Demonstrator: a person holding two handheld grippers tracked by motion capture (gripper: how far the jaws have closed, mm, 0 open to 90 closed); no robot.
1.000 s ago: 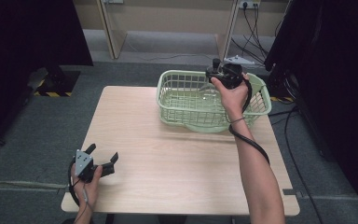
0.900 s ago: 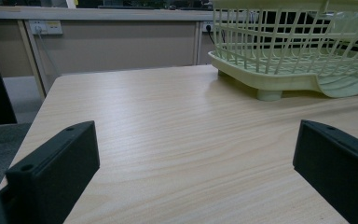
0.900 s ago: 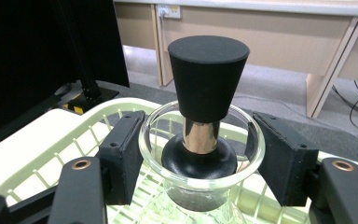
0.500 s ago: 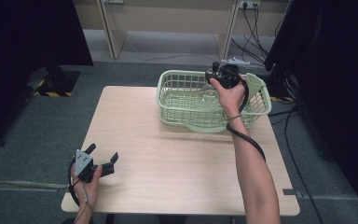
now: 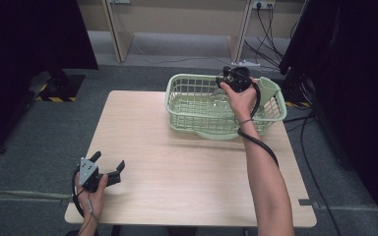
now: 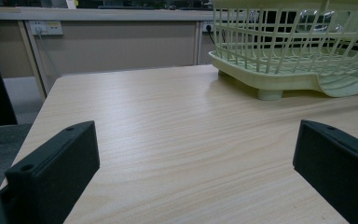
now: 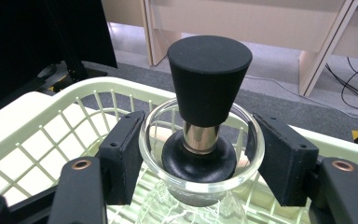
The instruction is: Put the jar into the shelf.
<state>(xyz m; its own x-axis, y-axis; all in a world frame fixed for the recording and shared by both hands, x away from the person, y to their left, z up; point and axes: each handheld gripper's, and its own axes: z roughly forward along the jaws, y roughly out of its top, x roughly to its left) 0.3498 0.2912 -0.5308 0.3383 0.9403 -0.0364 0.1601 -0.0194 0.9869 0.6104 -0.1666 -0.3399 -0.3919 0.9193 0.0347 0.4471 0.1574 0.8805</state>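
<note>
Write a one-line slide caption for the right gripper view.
Right claw closed around a clear glass jar with a black stopper, held over a pale green basket.

Count: 1 light wood tabletop (image 5: 187,182); 1 pale green plastic lattice basket (image 5: 197,105); 1 clear glass jar (image 7: 200,186) w/ 1 black tapered stopper (image 7: 209,84) on a metal neck; 2 black handheld grippers, left (image 5: 109,163) & right (image 7: 196,156); 2 fingers ea.

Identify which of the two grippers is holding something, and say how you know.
The right gripper, over the green basket: its jaws clamp a clear glass vessel with a black stopper. The left gripper is open above bare table.
</note>
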